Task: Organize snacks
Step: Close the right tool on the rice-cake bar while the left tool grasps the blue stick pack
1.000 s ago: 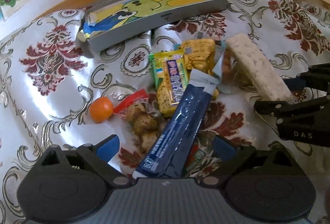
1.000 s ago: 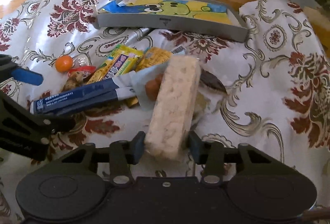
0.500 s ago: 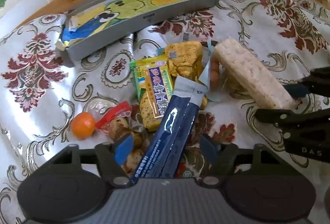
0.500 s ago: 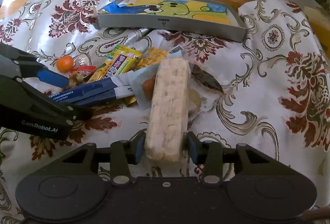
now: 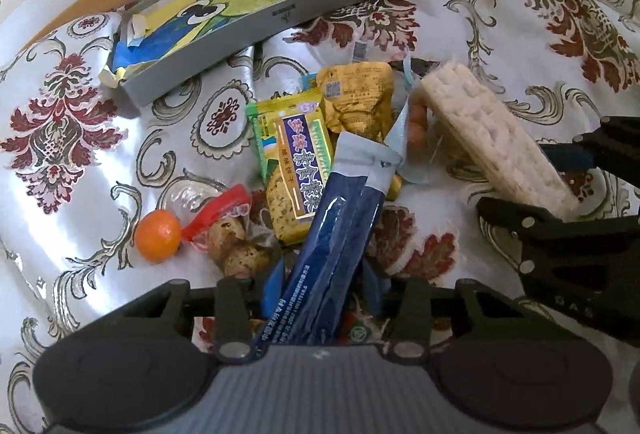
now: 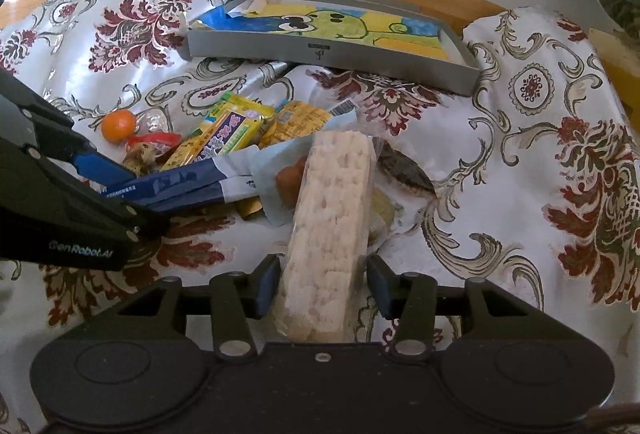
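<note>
my left gripper [image 5: 322,284] clamps near end of dark blue sachet [image 5: 334,246], pads pressed on both sides; sachet's far end lies across snack pile on floral cloth [image 5: 80,138]. my right gripper [image 6: 322,288] grips pale rice cracker bar [image 6: 330,218], bar tilted up over pile. green-yellow biscuit pack [image 5: 296,154], gold pouch [image 5: 360,98], orange [image 5: 157,236] just left of pile. grey tray [image 5: 276,22] beyond, holding only cartoon picture.
</note>
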### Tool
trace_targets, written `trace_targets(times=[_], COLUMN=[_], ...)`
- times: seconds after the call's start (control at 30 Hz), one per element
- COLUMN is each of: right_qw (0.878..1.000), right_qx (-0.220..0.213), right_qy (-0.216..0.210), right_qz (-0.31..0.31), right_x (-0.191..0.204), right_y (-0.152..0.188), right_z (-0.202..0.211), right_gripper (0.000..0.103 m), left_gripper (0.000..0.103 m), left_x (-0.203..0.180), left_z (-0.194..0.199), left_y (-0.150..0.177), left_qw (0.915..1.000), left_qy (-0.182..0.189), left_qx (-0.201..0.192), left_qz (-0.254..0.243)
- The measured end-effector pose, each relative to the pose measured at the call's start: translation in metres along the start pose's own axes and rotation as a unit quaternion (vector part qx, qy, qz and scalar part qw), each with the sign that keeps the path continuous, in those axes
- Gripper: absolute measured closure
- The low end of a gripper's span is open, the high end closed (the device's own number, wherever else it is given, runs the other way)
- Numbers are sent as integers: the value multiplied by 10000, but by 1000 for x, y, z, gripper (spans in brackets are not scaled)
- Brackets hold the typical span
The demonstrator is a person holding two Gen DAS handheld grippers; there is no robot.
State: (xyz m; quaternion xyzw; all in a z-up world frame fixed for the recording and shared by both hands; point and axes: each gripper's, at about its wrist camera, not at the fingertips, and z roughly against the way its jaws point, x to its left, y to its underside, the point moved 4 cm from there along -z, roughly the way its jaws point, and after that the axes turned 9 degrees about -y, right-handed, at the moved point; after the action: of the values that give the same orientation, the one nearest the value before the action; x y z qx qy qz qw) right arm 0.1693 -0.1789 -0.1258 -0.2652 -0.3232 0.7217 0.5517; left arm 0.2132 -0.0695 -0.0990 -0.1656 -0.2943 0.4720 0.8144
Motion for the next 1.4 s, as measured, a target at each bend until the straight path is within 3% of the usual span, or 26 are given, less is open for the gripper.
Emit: trace_targets(times=[0.23,0.67,1.13,1.4], right_qw=[10000,9997,9991,9958], right_qx=[26,-120,-373,-872], right_qy=[-33,146,190,219], right_qz=[-38,137,91,151], right_x=[1,1,-2,-5], right_y=[1,1,-1,-15], right_z=[0,2,26,52], right_gripper=[53,68,69,69], left_gripper=[64,75,81,81], left_x=[1,4,9,10], left_z=[2,11,33,63], left_y=[-4,-5,5,-10], left_qw=[9989,9898,9833,9816], left_qy=[1,244,226,139], left_qx=[330,698,414,50], left_qz=[345,1218,1757,1902])
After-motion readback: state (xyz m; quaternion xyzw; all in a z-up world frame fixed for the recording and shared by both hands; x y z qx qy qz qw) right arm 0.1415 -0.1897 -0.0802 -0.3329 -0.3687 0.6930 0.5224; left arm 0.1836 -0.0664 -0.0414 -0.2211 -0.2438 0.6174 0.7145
